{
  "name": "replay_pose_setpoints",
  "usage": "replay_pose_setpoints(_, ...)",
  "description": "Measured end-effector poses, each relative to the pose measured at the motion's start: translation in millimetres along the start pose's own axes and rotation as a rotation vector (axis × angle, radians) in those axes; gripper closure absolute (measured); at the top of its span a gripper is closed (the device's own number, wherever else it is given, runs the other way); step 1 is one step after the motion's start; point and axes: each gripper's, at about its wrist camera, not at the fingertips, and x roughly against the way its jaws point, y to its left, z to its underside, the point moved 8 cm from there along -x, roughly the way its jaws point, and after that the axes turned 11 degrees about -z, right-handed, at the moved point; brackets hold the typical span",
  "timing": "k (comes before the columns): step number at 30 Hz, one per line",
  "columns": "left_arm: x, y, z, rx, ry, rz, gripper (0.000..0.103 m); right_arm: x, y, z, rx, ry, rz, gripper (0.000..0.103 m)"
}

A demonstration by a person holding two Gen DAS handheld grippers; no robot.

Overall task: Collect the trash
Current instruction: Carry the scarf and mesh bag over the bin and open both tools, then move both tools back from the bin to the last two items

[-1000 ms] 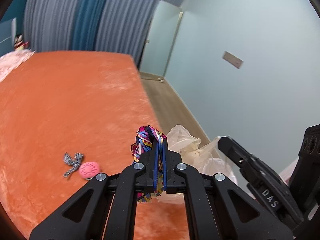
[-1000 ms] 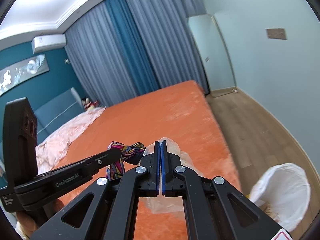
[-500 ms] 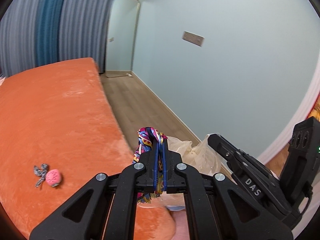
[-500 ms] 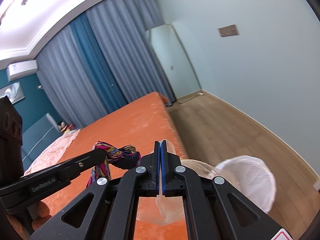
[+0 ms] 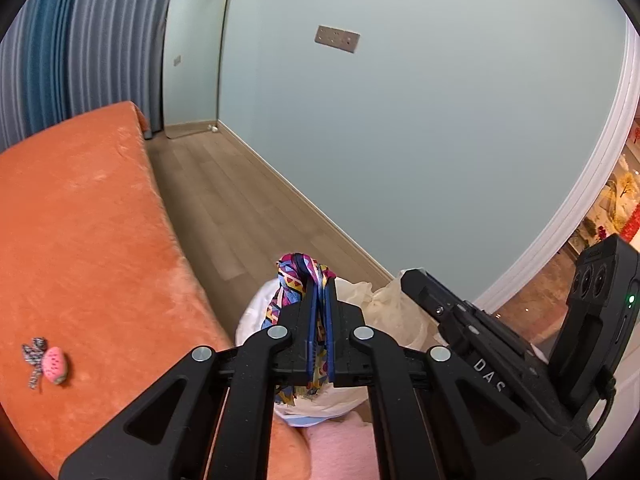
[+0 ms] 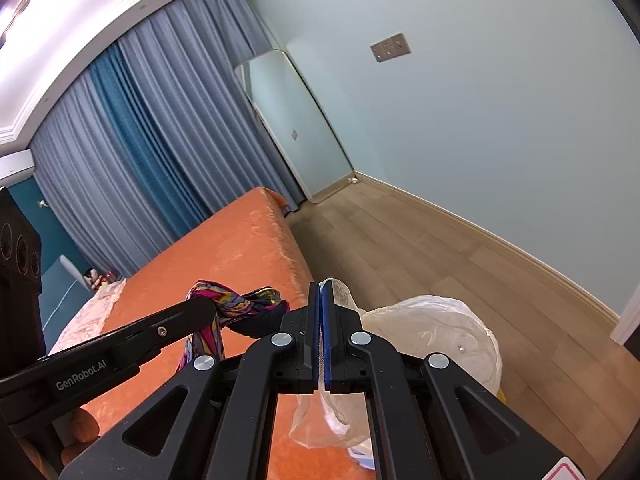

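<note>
now the left claw [image 5: 319,300] is clamped on the patterned cloth [image 5: 294,276], the right claw [image 6: 320,300] on a clear plastic bag [image 6: 320,416]. both should open only once directly above the white-lined bin [image 6: 448,332] just beyond them.

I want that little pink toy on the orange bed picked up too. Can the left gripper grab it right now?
Probably not yet. The left gripper has its jaws shut on a colourful patterned cloth, and the small pink toy lies apart on the orange bed cover.

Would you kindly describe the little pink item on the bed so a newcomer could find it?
Start at the orange bed. Near the left gripper's side lies a small pink ball touching a grey patterned scrap. It alone is round, pink and dark-speckled.
</note>
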Motion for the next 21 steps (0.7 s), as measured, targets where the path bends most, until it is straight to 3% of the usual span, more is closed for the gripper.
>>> replay_pose_setpoints(2, -8.0, -5.6, 1.5, 0.011, 0.011, 0.019, 0.097, -2.5, -7.2, 3.3, -0.011, 0.003, 0.026, 0.094)
replay_pose_setpoints(3, -11.2, -5.9, 2.0, 0.023, 0.015, 0.019, 0.083, -1.1, -13.5, 3.7, -0.018, 0.003, 0.038, 0.087)
replay_pose_setpoints(4, -15.4, -4.1, 2.4, 0.039, 0.021, 0.005, 0.058, -3.0, -17.9, 5.9, -0.027, 0.011, 0.053, 0.08)
replay_pose_setpoints(5, -17.1, -0.9, 2.9, 0.052, 0.019, -0.02, 0.051, -3.1, -21.4, 8.0, -0.038, 0.013, 0.058, 0.074)
replay_pose_setpoints(7, -18.4, 1.9, 4.1, 0.055, 0.009, -0.039, 0.05, -1.7, -26.1, 10.2, -0.053, 0.005, 0.069, 0.062)
replay_pose_setpoints(21, -2.2, 33.7, 12.4, 0.069, 0.002, -0.112, 0.05, -6.9, 2.3, 16.5, 0.004, 0.037, 0.05, 0.053)
